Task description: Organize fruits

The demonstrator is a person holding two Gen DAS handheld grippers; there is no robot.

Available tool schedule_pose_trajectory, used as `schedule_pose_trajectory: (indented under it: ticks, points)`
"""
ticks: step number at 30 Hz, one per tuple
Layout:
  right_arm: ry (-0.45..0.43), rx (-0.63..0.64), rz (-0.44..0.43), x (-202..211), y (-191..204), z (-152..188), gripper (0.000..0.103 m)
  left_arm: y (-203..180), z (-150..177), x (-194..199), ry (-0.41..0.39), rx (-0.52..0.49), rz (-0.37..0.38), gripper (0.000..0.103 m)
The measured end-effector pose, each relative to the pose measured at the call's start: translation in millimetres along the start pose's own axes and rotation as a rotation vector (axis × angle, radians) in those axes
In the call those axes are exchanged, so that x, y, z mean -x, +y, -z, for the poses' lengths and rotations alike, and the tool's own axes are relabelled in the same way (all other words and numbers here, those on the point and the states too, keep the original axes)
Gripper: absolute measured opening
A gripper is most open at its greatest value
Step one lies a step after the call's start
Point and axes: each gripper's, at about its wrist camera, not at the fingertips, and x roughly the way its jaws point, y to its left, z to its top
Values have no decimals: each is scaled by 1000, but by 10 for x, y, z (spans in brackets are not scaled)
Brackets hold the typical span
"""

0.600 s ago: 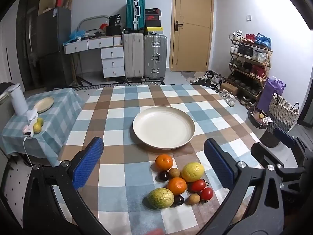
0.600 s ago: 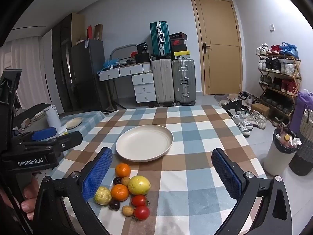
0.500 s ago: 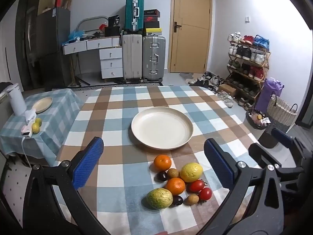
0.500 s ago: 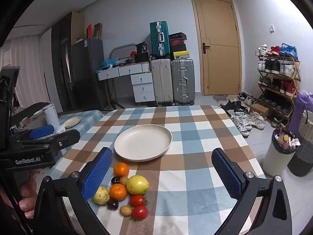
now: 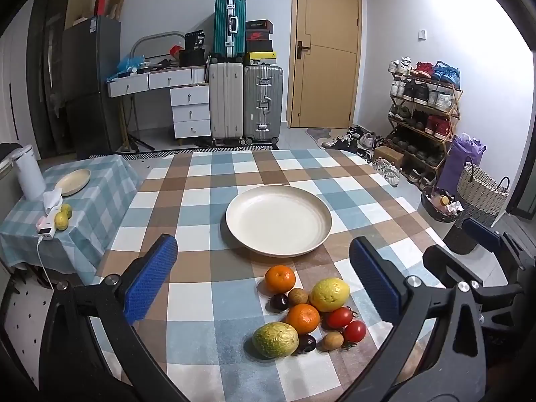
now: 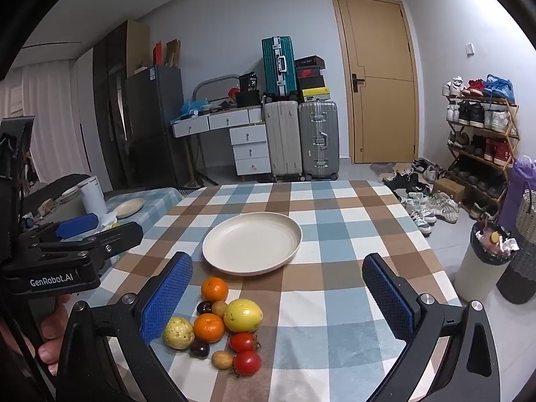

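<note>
Left hand-held gripper [image 5: 263, 278] hangs above the near side of the bench [image 5: 201, 181], fingers wide apart, nothing between them. Right hand-held gripper [image 6: 276, 298] same: fingers spread, holding nothing, above the bench edge. Neither touches any fruit.

Checked cloth covers the bench. Cream plate [image 5: 278, 219] sits near the middle, nothing on it. Fruit lies in a tight cluster on the cloth just in front of the plate, not touching it:
- orange [image 5: 280, 278] nearest the plate
- second orange [image 5: 302, 318] in the cluster's centre
- yellow lemon [image 5: 330, 294] on the right, touching the second orange
- green-yellow guava [image 5: 275, 340] at the near left
- two red tomatoes [image 5: 339, 317], [image 5: 354, 331] side by side at the near right
- two dark plums [image 5: 279, 302], [image 5: 307, 342]
- two small brown fruits [image 5: 297, 296], [image 5: 332, 340], kind unclear

In the right wrist view the left hand-held gripper's body shows at the left edge with the person's fingers [image 6: 50, 330] around the handle; the cluster sits by the right gripper's left finger [image 6: 166, 301].

Side bench [image 5: 100, 184] to the left carries a small plate [image 5: 72, 177], a white kettle [image 5: 29, 172] and two small yellow-green fruits [image 5: 62, 218].
</note>
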Motion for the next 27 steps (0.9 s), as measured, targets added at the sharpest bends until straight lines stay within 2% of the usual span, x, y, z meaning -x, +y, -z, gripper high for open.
schedule_pose_trajectory:
  ticks: [27]
  points:
    - [-1, 22, -28, 32, 26, 25, 103, 8, 108, -47, -7, 6, -5, 103]
